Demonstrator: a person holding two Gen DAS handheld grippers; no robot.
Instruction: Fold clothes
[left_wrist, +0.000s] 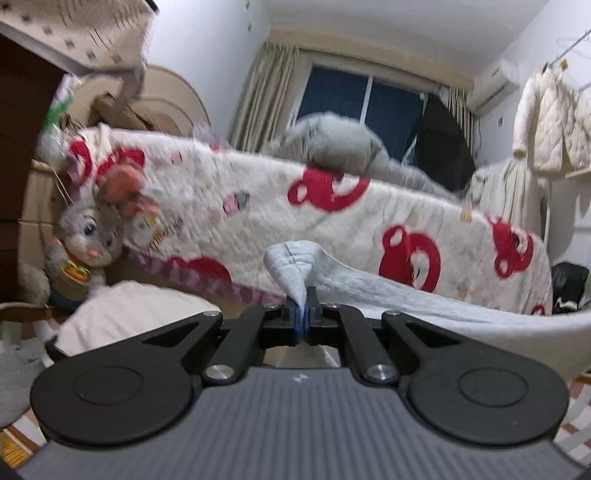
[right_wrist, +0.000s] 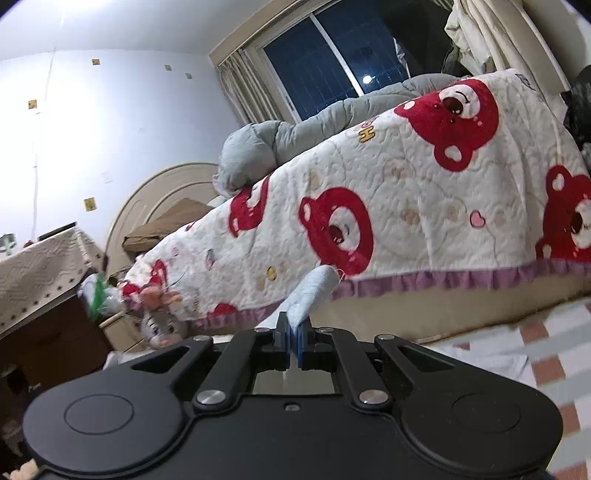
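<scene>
My left gripper (left_wrist: 304, 314) is shut on a pale blue-grey garment (left_wrist: 388, 291). A bunched corner of the cloth sticks up above the jaws and the rest stretches off to the right, lifted in the air. My right gripper (right_wrist: 293, 332) is shut on another edge of the same pale garment (right_wrist: 314, 291), with a rolled end poking out past the jaws. Both grippers are held in front of the side of a bed (left_wrist: 258, 206). Most of the garment is hidden below both views.
The bed carries a white quilt with red bears (right_wrist: 424, 192) and a grey duvet (right_wrist: 266, 147). A plush rabbit (left_wrist: 86, 236) leans by the bed's head end. A covered cabinet (right_wrist: 37, 277) stands at left. Coats hang on a rack (left_wrist: 550, 122). Checkered floor mat (right_wrist: 546, 354).
</scene>
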